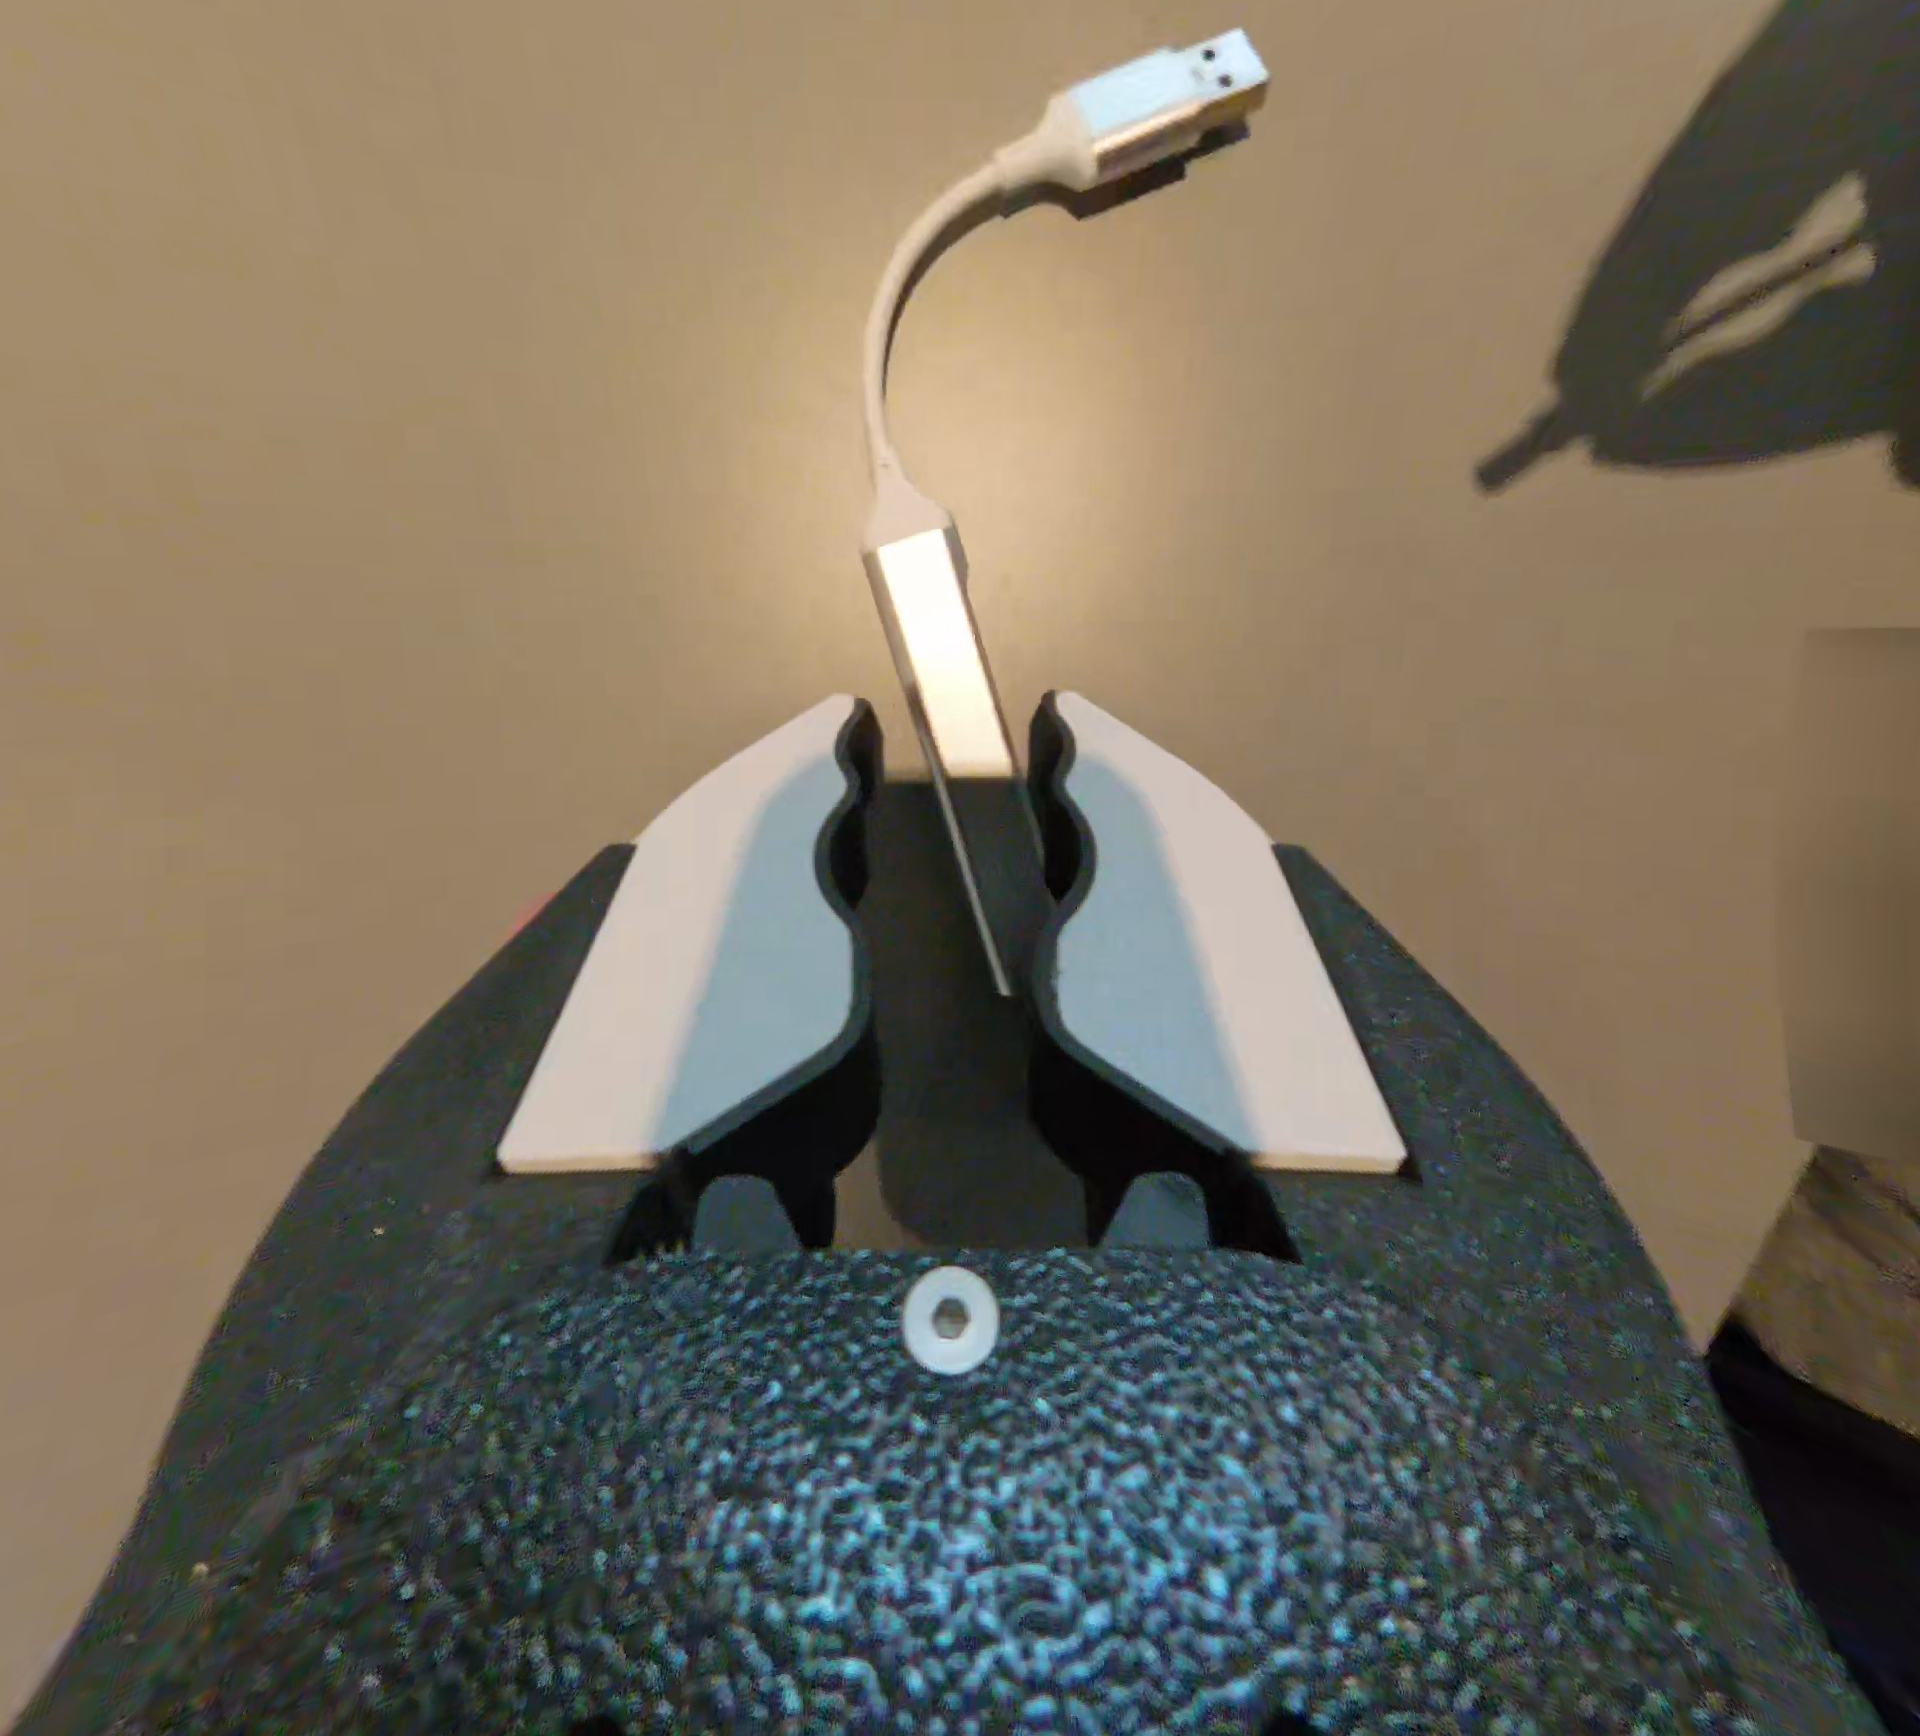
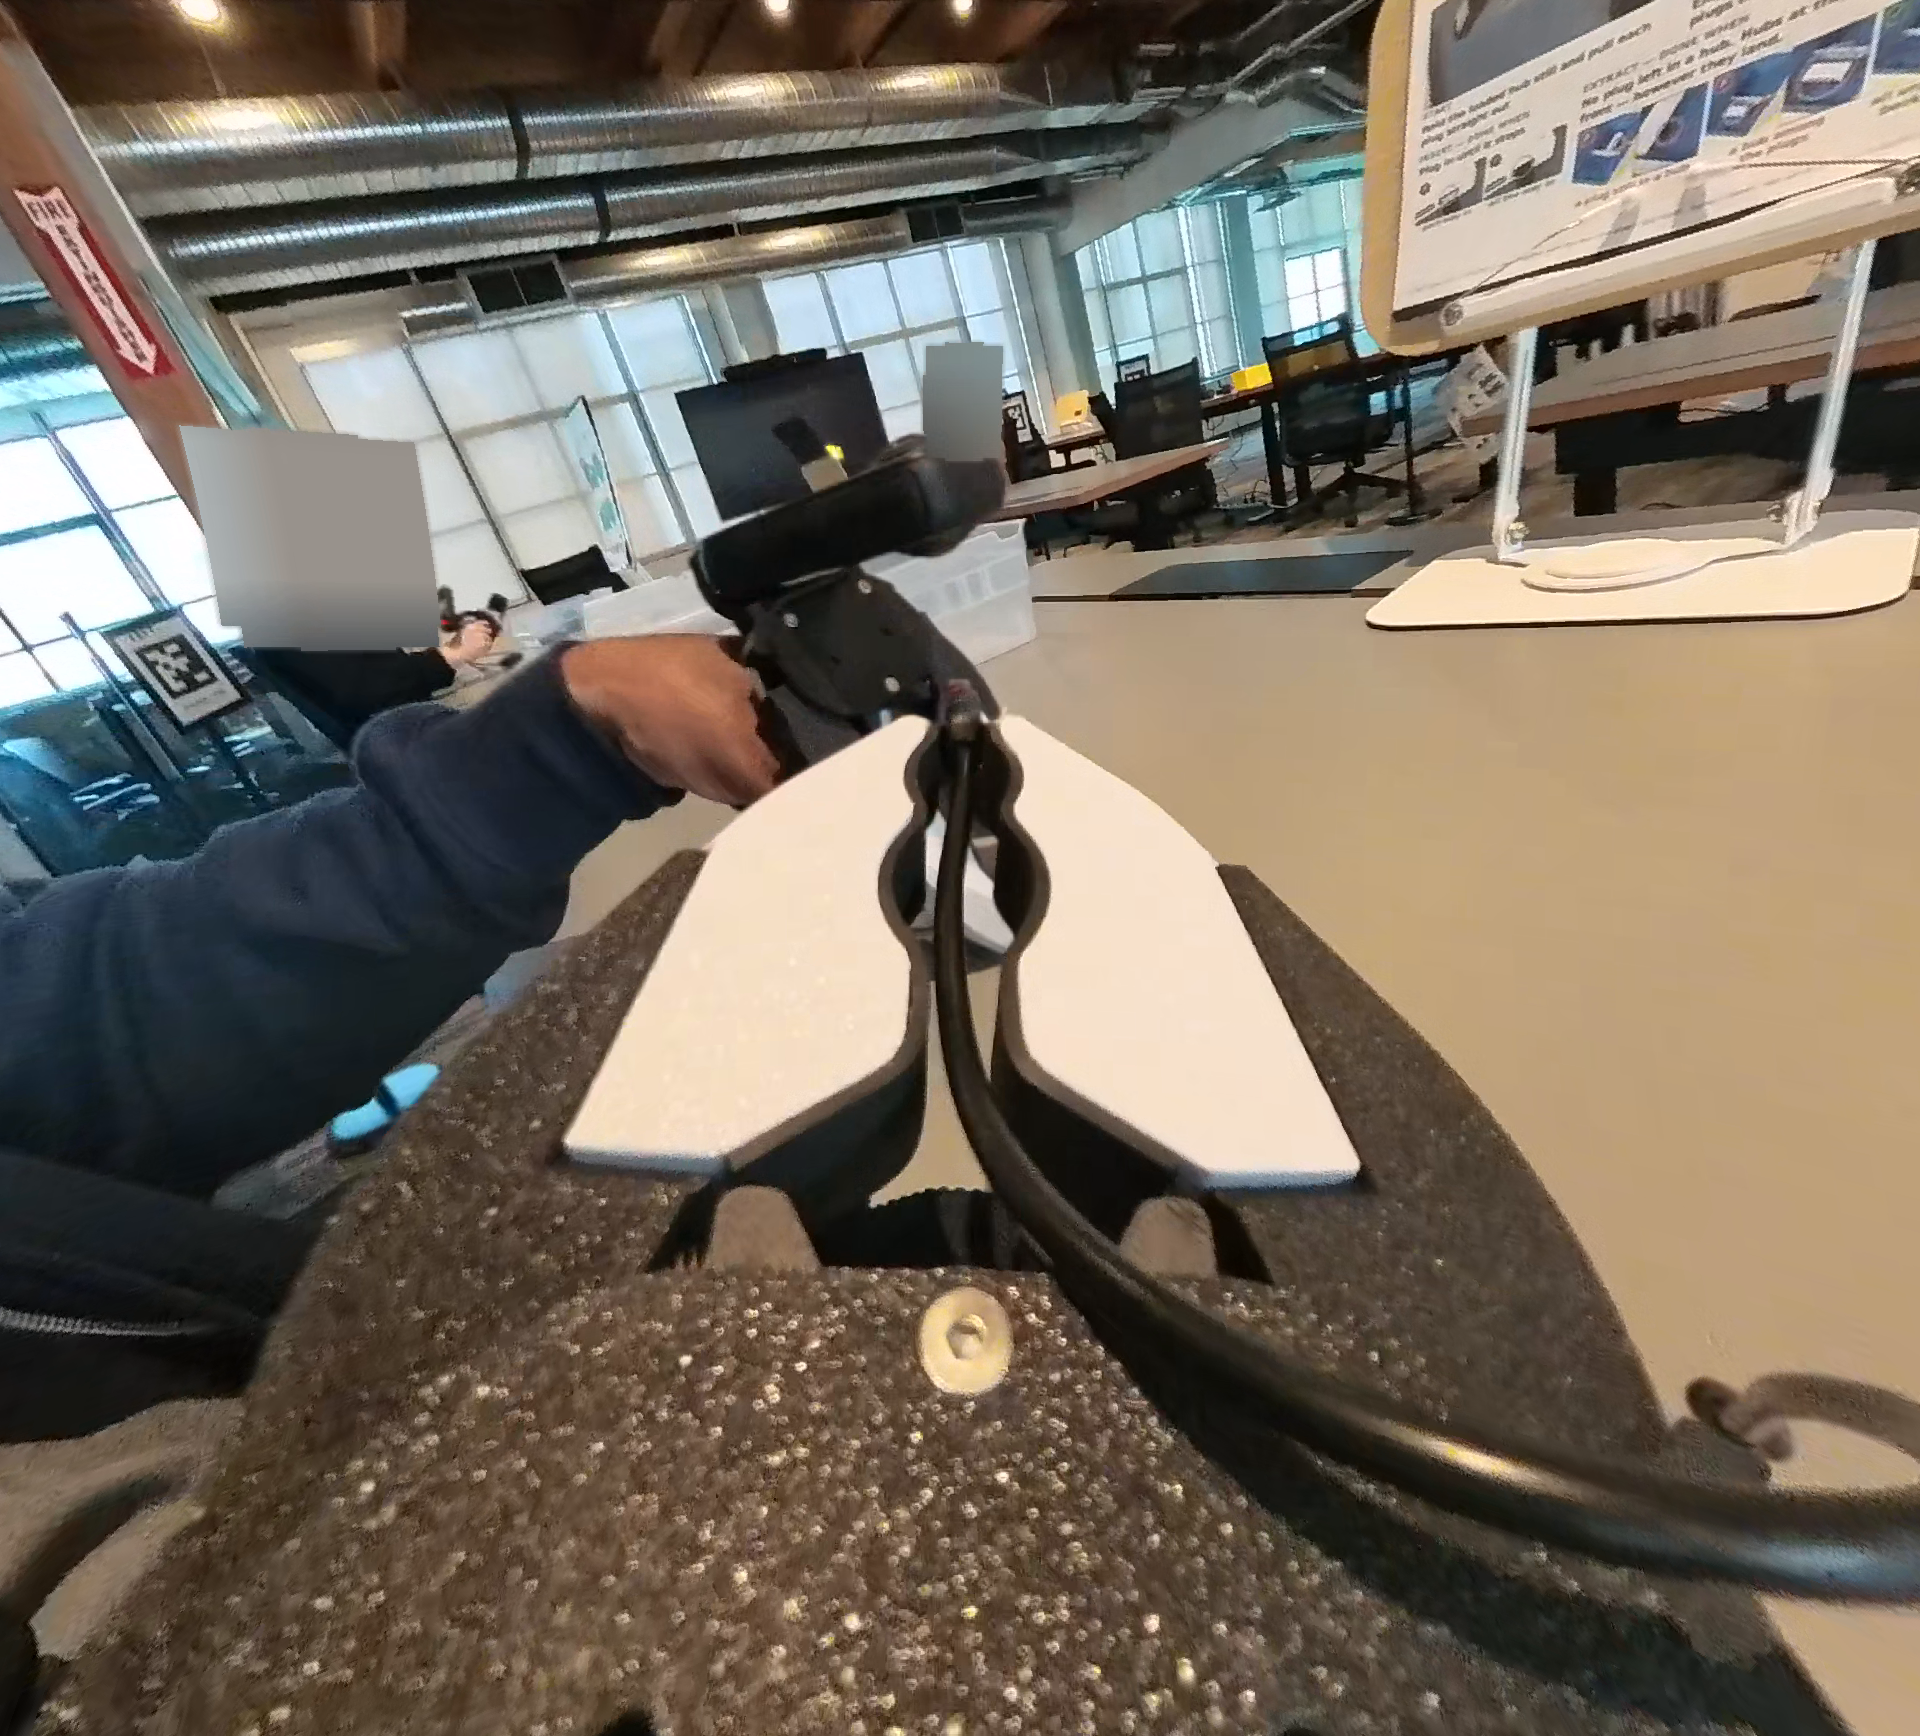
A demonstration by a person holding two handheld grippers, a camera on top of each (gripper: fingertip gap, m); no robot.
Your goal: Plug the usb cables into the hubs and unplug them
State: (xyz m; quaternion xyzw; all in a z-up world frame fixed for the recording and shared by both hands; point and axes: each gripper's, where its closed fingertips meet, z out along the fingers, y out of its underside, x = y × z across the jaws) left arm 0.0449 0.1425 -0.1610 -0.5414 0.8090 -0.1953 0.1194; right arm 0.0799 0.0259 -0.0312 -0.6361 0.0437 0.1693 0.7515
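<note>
The left gripper pinches the silver hub between its pads, with the slim body standing up and out past the fingertips, tilted a little to the left. Holding the hub by its lower end probably leaves its side ports free and keeps it steady against a push. From the top of the hub a short white lead curves up and to the right, ending in the hub's own USB plug, which hangs free in the air above the hub and touches nothing. Behind the hub lies the plain tan table, and to the right of the hub a dark shadow of the other tool falls across it. The right gripper is pressed together on a black cable, which runs back between its fingers and loops off to the lower right; the plug end sits at the fingertips, too small to read clearly. Gripping so near the tip likely gives stiff control for insertion. Just beyond those fingertips the person's hand holds the left gripper's handle, so the cable tip seems aimed at the hub, though the hub itself cannot be made out there.
</note>
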